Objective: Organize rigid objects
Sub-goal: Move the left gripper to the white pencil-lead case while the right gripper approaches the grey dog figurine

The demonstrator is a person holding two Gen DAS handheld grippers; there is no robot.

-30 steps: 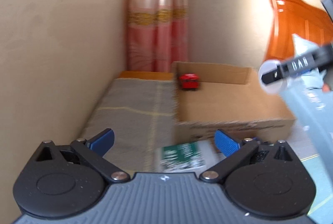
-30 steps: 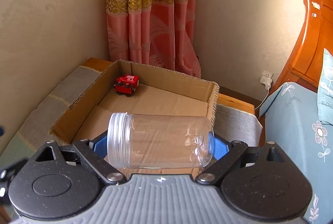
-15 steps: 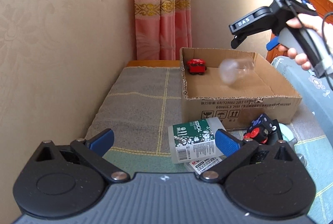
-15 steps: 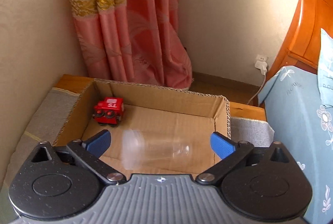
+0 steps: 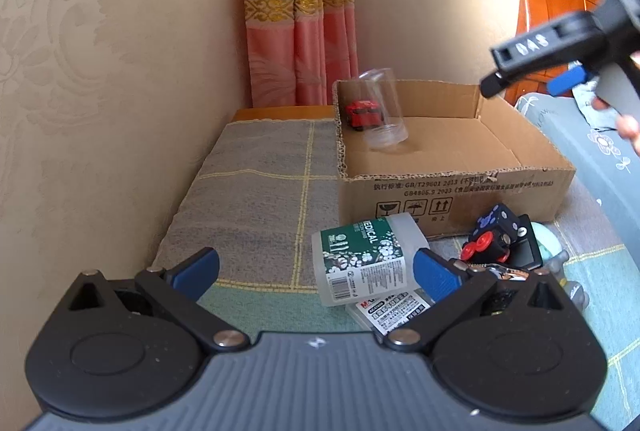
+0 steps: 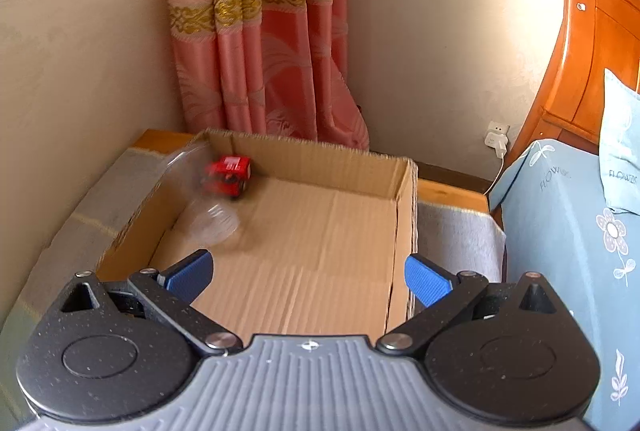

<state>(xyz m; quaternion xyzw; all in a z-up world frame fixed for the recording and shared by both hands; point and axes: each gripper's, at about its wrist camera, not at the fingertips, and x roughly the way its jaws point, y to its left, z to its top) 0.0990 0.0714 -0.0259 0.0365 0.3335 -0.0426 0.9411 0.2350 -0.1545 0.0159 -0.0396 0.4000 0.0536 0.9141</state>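
Well, the clear jar looks light, stiff and slippery, lying motion-blurred inside the cardboard box by its red toy; grip its ribbed neck. Left gripper and right gripper both gape, released and carrying nothing.

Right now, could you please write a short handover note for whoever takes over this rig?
Left gripper: open, empty, low over the loose items.
Right gripper: open, empty, above the cardboard box.
In the box: red toy truck and clear jar, tilted and blurred, against its left wall.
Left outside, in front of the box: medical bottle, labelled flat pack, black toy with red wheels and more behind.
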